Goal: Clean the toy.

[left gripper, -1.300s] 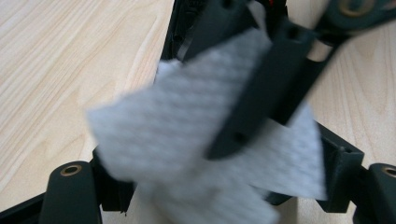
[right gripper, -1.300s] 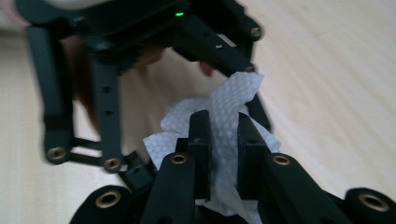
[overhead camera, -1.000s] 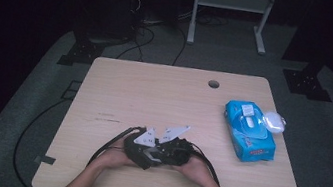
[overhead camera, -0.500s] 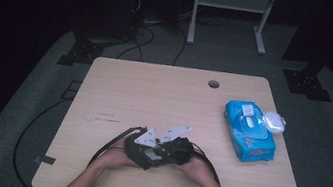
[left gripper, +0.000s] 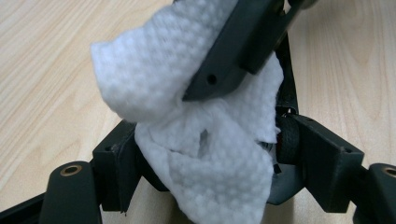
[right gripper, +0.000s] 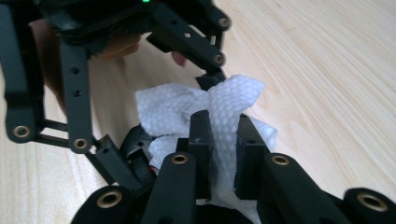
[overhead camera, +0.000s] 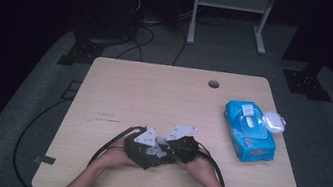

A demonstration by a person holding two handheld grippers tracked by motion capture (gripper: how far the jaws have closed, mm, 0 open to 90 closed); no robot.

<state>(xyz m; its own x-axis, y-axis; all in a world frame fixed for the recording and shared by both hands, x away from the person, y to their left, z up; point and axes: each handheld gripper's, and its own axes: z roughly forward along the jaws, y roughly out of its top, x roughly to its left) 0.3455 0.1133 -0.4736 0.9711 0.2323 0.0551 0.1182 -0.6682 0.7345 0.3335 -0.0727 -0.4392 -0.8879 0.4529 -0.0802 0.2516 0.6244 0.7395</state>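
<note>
Near the front middle of the wooden table (overhead camera: 164, 93), both hand-held grippers meet tip to tip. A crumpled white wipe (left gripper: 154, 70) hangs between them. My right gripper (right gripper: 224, 123) is shut on a fold of the wipe (right gripper: 168, 109), its two black jaws pinching it. My left gripper (left gripper: 210, 149) stands with its jaws wide apart, the wipe bunched loosely in the gap and the right gripper's jaws reaching in from the top. In the high view the left gripper (overhead camera: 145, 148) and the right gripper (overhead camera: 175, 149) lie side by side, with a hand behind each.
A blue pack of wipes (overhead camera: 248, 132) lies at the table's right side, with a small clear object (overhead camera: 274, 121) against its far right corner. A cable hole (overhead camera: 213, 84) sits near the far edge. Black cables (overhead camera: 111, 140) trail off the front left.
</note>
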